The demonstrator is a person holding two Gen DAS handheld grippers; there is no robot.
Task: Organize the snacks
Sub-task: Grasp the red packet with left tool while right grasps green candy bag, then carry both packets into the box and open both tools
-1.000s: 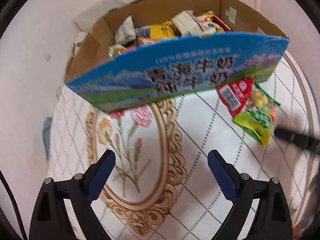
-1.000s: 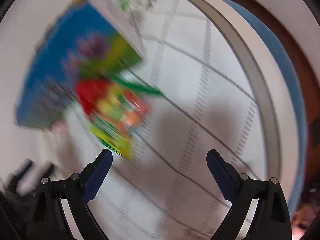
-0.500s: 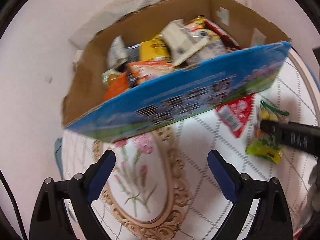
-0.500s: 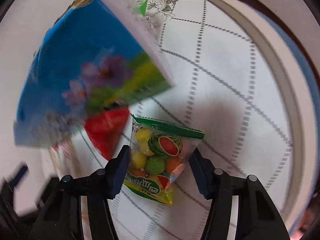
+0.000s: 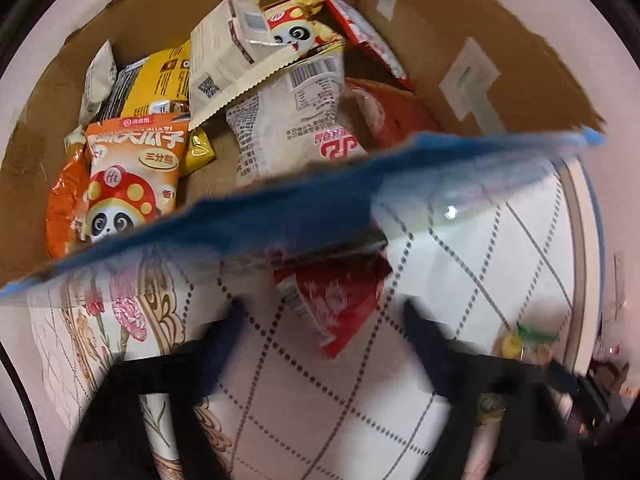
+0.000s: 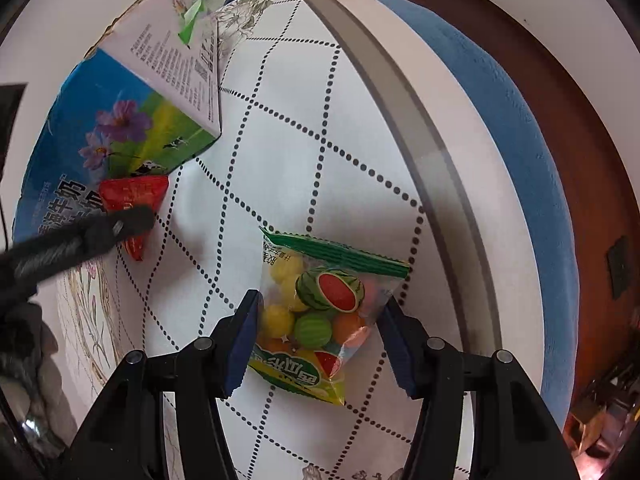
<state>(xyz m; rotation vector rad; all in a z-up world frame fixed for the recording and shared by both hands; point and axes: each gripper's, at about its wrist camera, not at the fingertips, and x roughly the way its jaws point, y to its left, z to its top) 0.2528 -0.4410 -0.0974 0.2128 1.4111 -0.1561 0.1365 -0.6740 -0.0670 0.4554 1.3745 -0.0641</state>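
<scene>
The right gripper [image 6: 318,346] is clamped on the clear fruit-candy packet with green top seal [image 6: 320,312] — blue pads pressing both side edges. The packet's long axis runs along the fingers, sealed green end pointing away, on the white dotted-lattice tablecloth [image 6: 320,128]. The left gripper [image 5: 320,344] stands apart — blurred — over the red foil snack packet [image 5: 336,296], which lies against the blue-printed cardboard box of snacks [image 5: 280,216], one corner pointing towards the gripper.
</scene>
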